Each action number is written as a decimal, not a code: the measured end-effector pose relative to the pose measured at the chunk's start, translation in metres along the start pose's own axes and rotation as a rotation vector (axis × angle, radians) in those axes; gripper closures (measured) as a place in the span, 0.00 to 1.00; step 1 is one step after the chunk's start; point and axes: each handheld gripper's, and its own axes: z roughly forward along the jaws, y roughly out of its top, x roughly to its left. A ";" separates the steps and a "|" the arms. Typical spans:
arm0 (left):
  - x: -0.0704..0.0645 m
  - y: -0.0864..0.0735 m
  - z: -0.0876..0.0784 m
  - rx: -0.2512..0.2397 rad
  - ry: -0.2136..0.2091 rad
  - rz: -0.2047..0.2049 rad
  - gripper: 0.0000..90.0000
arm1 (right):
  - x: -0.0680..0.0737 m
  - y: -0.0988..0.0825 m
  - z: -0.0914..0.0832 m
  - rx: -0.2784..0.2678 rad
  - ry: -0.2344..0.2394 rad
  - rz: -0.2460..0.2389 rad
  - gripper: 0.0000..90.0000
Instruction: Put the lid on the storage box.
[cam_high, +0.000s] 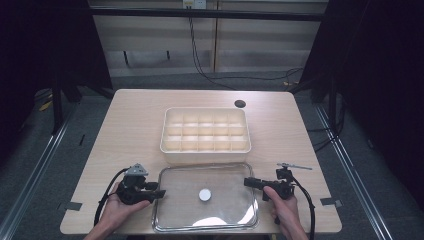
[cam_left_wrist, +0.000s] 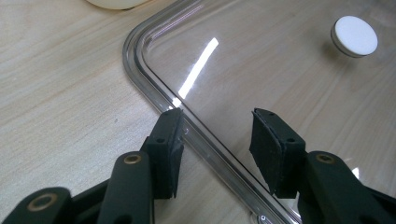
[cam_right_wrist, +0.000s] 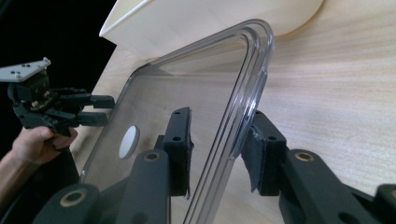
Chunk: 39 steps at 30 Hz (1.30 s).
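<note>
Clear lid (cam_high: 205, 197) lies flat on the counter (cam_high: 135, 120) just before the divided box (cam_high: 205, 130), not yet fitted. Left gripper (cam_left_wrist: 217, 140) and right gripper (cam_right_wrist: 217, 140) straddle opposite rims, part-open, gripping nothing.

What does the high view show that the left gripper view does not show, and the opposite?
High view alone: the whole divided box, the dark hole in the table, both hands, and the right gripper at the clear lid's right edge.

Left gripper view alone: the left gripper up close, jaws apart, straddling the lid's rim.

Both: the lid, its white knob and the wooden table.
</note>
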 end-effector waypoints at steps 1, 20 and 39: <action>0.001 0.000 0.000 -0.004 -0.004 -0.008 0.59 | 0.001 0.001 0.000 0.011 0.002 -0.013 0.72; 0.006 0.001 0.001 -0.019 -0.017 -0.029 0.46 | 0.008 0.003 -0.007 -0.046 0.031 -0.056 0.82; 0.006 0.003 0.003 -0.016 -0.083 -0.057 0.36 | 0.010 0.004 -0.010 -0.068 0.036 -0.085 0.83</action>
